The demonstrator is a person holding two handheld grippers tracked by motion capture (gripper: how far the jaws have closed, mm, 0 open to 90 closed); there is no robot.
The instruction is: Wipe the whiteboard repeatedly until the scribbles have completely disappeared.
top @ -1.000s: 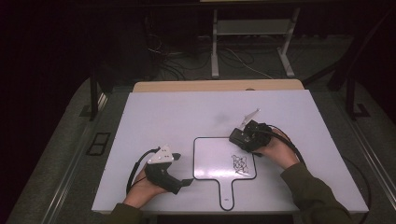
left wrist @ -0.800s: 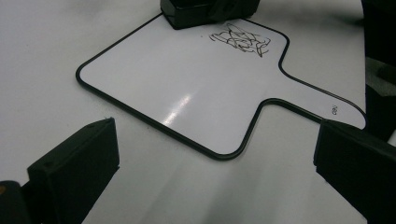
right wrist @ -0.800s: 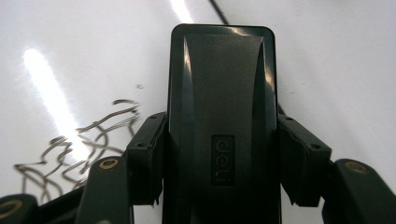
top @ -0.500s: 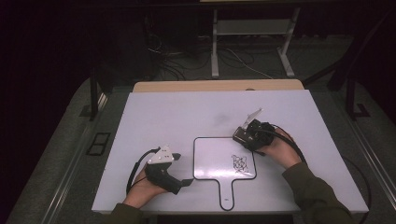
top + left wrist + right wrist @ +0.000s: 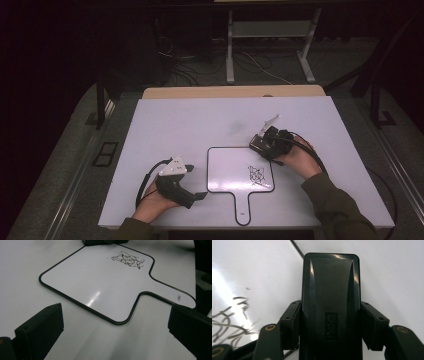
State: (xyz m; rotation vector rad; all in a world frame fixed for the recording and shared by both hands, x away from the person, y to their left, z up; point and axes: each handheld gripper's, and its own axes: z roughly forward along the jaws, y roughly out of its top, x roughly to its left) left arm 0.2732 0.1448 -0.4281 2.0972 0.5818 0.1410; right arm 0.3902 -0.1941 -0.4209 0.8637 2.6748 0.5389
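Two grippers on the white table (image 5: 175, 120), one doing the work. My right gripper (image 5: 261, 144) has its jaws clamped on a black eraser (image 5: 331, 302), held at the far right corner of the small paddle-shaped whiteboard (image 5: 227, 167); the board lies flat near the table's near edge, handle pointing toward me. A black scribble (image 5: 257, 174) sits on the board's right side, nearer me than the eraser. I judge the step in hand as wiping the board, with the mark not yet cleared: next I need to draw the eraser nearward across the scribble, keeping it flat and pressed down. My left gripper (image 5: 201, 196) rests at the board's near left corner, jaws wide apart, nothing between them; it may have to pin the board if it slides. The right gripper view gives the grip itself, both pads tight on the eraser's sides, plus its embossed brand. The left gripper view gives the scribble (image 5: 128, 259) whole and the board's (image 5: 95, 282) glossy face, which the high view renders small.
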